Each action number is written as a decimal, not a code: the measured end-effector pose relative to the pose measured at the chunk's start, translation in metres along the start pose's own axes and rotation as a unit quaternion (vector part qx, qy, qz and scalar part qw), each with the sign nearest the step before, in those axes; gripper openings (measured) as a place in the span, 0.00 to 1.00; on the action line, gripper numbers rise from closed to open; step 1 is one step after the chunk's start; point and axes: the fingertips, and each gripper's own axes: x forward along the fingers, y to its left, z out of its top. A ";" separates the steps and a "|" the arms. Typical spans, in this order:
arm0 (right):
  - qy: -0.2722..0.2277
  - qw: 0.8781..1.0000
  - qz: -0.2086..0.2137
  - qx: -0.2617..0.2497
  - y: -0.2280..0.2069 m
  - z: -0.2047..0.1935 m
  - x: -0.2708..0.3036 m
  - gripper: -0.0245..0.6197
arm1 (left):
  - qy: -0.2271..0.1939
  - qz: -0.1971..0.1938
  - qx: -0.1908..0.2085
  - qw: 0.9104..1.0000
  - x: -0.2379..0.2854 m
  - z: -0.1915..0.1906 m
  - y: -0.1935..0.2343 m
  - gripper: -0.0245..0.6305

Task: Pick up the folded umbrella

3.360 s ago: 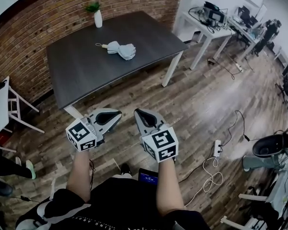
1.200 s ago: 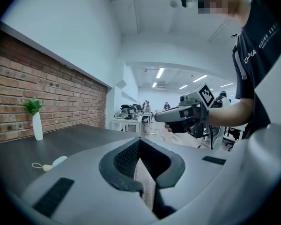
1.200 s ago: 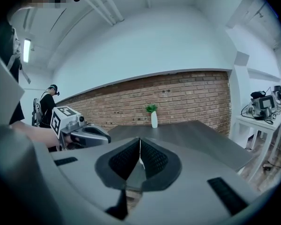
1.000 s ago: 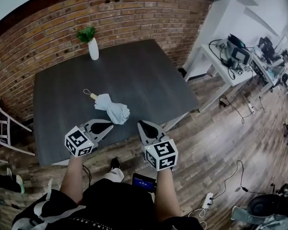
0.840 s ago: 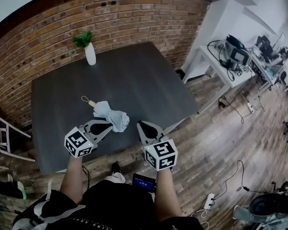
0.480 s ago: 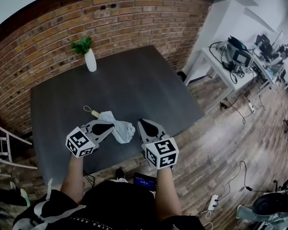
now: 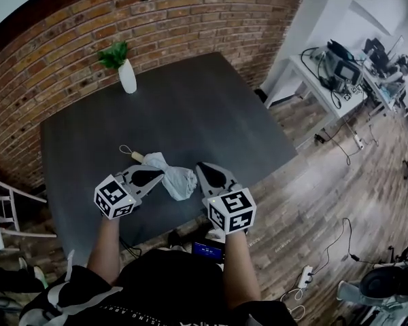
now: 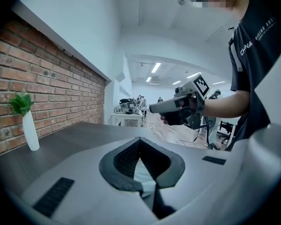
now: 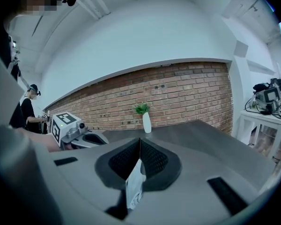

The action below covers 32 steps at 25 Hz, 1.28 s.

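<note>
Dark grey table [image 7: 211, 107] by the brick wall [image 7: 156, 12]; the folded umbrella [image 7: 175, 179], pale grey, lies on it near the front edge (strap-loop end toward the wall side). Left gripper [image 7: 163, 174] and right gripper [image 7: 199, 166] sit just beside it, one on each side, both with jaws closed tip to tip and holding nothing. White vase [image 7: 127, 78] stands upright, well apart at the far side.

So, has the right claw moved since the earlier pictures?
Yes. The right claw has come forward toward the brick wall: formerly over the floor short of the table, it now sits beside the folded umbrella.
</note>
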 end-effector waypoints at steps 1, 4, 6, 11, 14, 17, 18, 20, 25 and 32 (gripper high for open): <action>0.001 1.000 0.002 0.000 -0.001 0.000 0.002 0.05 | -0.002 0.001 -0.002 1.000 0.001 0.000 0.002 0.04; 0.003 1.000 0.008 -0.002 -0.004 0.000 0.006 0.05 | -0.006 0.004 -0.004 1.000 0.004 0.001 0.007 0.04; 0.002 1.000 0.012 0.001 -0.007 0.000 0.009 0.05 | -0.006 0.005 -0.004 1.000 0.007 0.001 0.008 0.04; 0.004 1.000 0.022 0.000 -0.009 0.005 0.014 0.05 | -0.017 0.008 -0.019 1.000 0.013 0.005 0.012 0.04; 0.003 1.000 0.025 -0.002 -0.010 0.007 0.015 0.05 | -0.020 0.008 -0.025 0.999 0.016 0.006 0.012 0.04; 0.003 1.000 0.024 0.000 -0.011 0.005 0.015 0.05 | -0.019 0.006 -0.030 0.999 0.017 0.003 0.012 0.04; 0.004 1.000 0.024 0.001 -0.011 0.004 0.015 0.05 | -0.018 0.006 -0.032 0.999 0.016 0.002 0.013 0.04; 0.005 1.000 0.025 0.000 -0.009 0.003 0.015 0.05 | -0.020 0.005 -0.034 0.999 0.017 0.001 0.012 0.04; 0.006 1.000 0.025 0.000 -0.008 0.003 0.015 0.05 | -0.029 -0.001 -0.037 0.999 0.021 0.007 0.010 0.04; 0.009 1.000 0.023 0.002 -0.009 0.000 0.012 0.05 | 0.004 -0.022 0.009 1.000 0.025 0.004 0.008 0.04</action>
